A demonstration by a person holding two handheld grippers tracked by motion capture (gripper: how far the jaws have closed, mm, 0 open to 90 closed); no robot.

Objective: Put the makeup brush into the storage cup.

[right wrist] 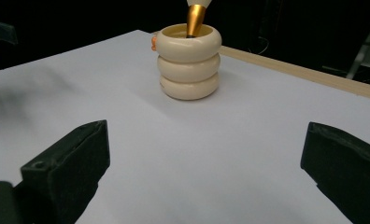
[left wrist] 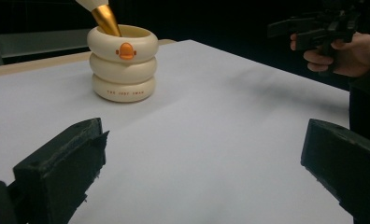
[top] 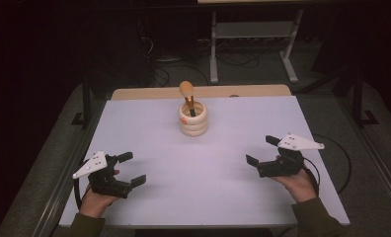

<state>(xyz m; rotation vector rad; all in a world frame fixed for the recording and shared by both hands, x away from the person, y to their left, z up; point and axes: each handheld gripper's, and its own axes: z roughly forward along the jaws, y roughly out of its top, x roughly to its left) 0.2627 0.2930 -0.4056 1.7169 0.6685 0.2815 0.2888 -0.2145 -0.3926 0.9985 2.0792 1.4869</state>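
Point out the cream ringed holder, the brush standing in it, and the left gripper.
cream ringed holder (top: 193,124): high view, its middle ring.
brush (top: 186,89): high view, its bristle head.
left gripper (top: 132,169): high view, midway between its open jaws.

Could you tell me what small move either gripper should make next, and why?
Probably the right gripper should ease forward toward the makeup brush standing in the cream ringed holder. Both it and the left gripper rest open and empty on the near side of the white table, well apart from the holder, so closing that gap seems the natural first step.
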